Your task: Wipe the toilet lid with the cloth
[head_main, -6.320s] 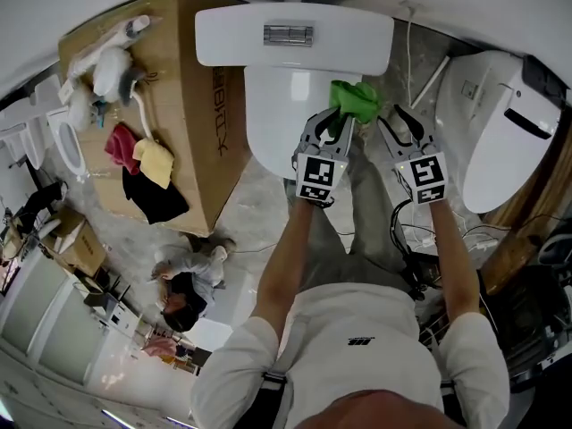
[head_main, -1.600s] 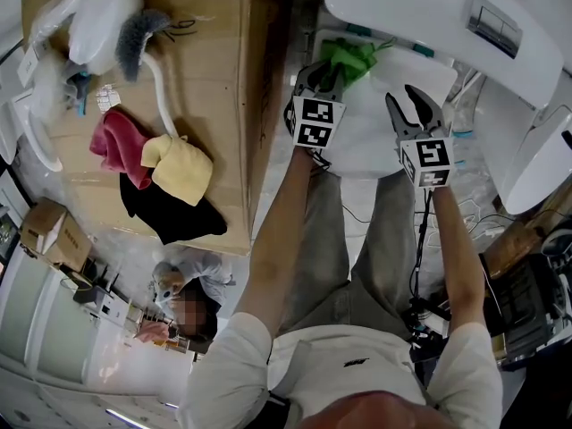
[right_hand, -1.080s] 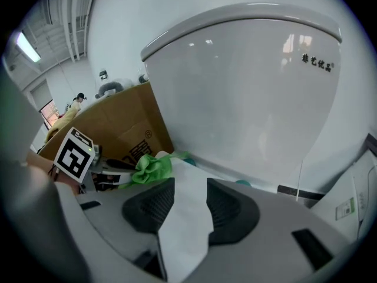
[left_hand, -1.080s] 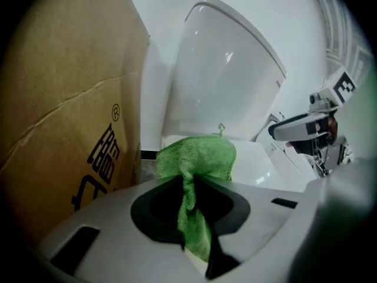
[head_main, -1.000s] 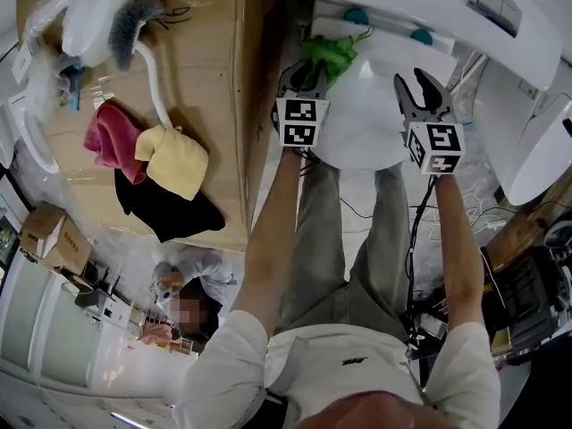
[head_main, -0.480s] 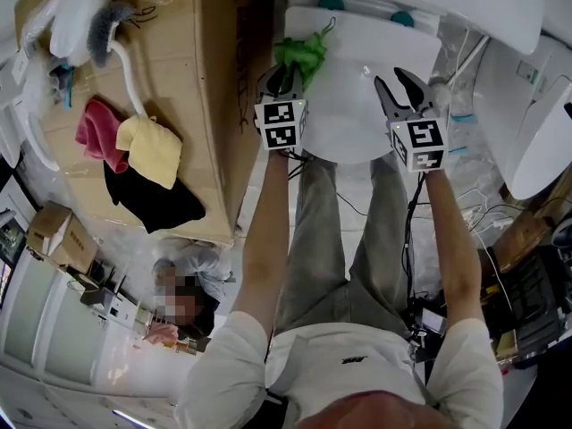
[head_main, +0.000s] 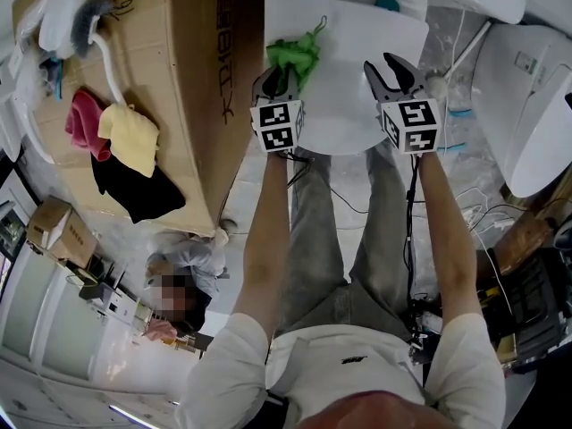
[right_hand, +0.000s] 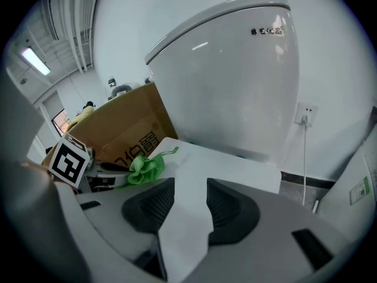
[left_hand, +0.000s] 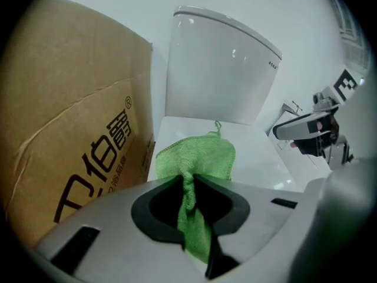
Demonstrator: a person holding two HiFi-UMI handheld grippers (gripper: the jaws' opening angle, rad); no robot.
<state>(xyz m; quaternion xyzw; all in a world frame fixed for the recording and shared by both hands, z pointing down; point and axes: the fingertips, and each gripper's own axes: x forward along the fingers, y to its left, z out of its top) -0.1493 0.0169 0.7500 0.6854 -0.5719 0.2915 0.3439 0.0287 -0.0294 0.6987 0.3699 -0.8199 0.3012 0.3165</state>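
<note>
The cloth (head_main: 293, 56), a green one, is being pinched in the closed jaws of the left gripper (head_main: 278, 77). Its free part is spreading just ahead of the tips and seems to be resting on the toilet lid (head_main: 357, 88), near the lid's left edge. The right gripper (head_main: 384, 68) is hovering to the right of the left one, over the same lid. Its jaws are standing wide, with only white lid showing between them.

To wipe well, I judge the left gripper should be pressing the cloth flat and sweeping toward the right gripper in overlapping passes, gripping tightly so that nothing slips out.

The lid is lying down, so the bowl's contents are hidden. The cardboard box (head_main: 210, 79) to the left of the left gripper is showing nothing of its inside. A yellow cloth (head_main: 130, 137), a red cloth (head_main: 82, 123) and a black cloth (head_main: 134, 181) are lying on top of it.
</note>
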